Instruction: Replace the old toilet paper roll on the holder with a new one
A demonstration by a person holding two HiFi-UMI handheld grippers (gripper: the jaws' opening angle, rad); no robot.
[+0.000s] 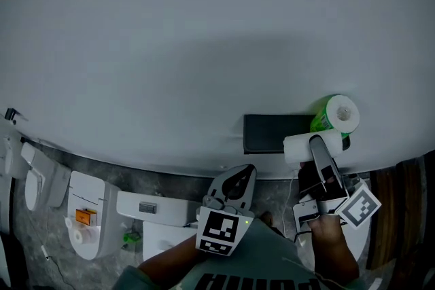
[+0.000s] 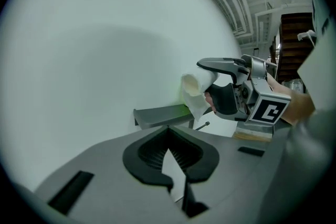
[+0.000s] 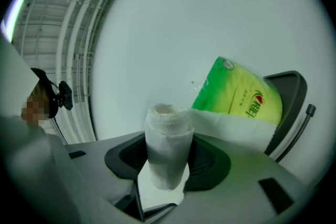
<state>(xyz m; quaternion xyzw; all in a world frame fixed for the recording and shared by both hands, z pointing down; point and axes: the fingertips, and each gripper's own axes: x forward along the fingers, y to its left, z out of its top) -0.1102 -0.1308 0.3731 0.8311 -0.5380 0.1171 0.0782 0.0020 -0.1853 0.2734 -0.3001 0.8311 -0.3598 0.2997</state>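
A thin, almost used-up white toilet paper roll [image 3: 167,128] stands upright between the jaws of my right gripper [image 3: 168,161], which is shut on it. In the head view that roll [image 1: 304,146] is just in front of the dark wall holder [image 1: 272,134], with the right gripper [image 1: 317,147] below it. A new roll in green wrapping [image 1: 332,115] sits on top of the holder's right end, also seen in the right gripper view as a green pack [image 3: 239,94]. My left gripper [image 1: 239,177] hangs left of the right one, shut and empty [image 2: 169,144]. It looks at the holder shelf [image 2: 163,113] and the held roll [image 2: 195,89].
A plain pale wall fills most of every view. The holder's bare rod [image 3: 307,113] sticks out at the right. Down at the left stand a white toilet [image 1: 88,214] with a cistern [image 1: 146,206]. A wooden door edge [image 1: 408,207] is at the far right.
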